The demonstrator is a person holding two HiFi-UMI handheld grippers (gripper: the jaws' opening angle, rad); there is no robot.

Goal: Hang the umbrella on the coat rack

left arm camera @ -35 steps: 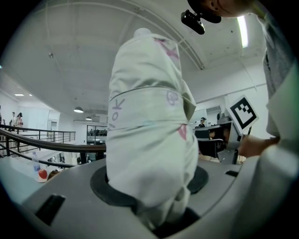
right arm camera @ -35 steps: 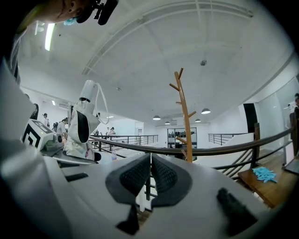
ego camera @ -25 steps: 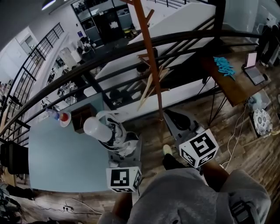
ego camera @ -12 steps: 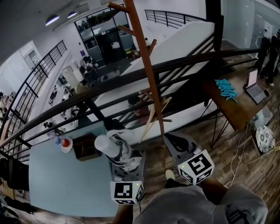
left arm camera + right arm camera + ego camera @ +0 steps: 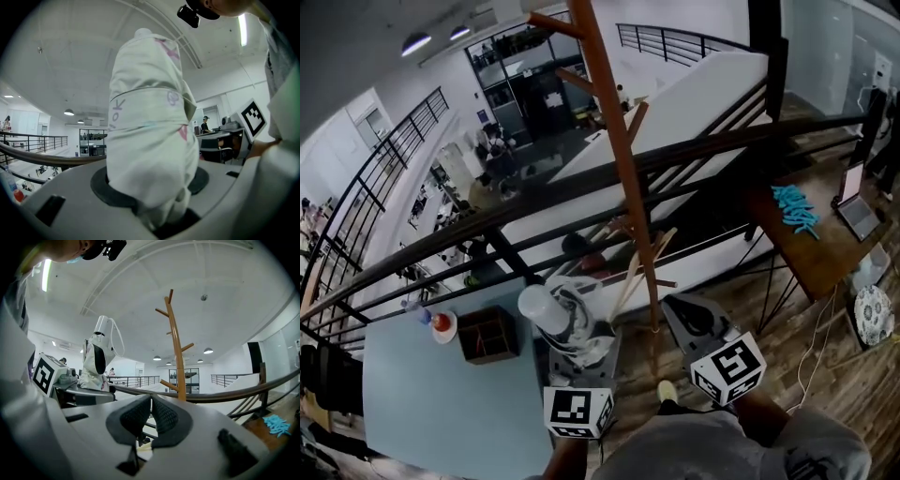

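- Left hand-held gripper (image 5: 574,352) (image 5: 154,206): jaws partly apart, clamped on the lower end of the folded umbrella (image 5: 565,314) (image 5: 150,136).
- Umbrella: white fabric with pink print, strapped shut. It stands upright out of the jaws, apart from the coat rack (image 5: 619,159) (image 5: 176,343).
- Right hand-held gripper (image 5: 677,307) (image 5: 150,416): pads closed together, nothing between them.
- Coat rack: brown wooden pole with pegs. In the head view it is at 12 o'clock from the right hand-held gripper and at 2 o'clock from the umbrella, beside the black railing (image 5: 487,220).
- Table (image 5: 441,403): pale blue, at 9 o'clock from the left hand-held gripper.
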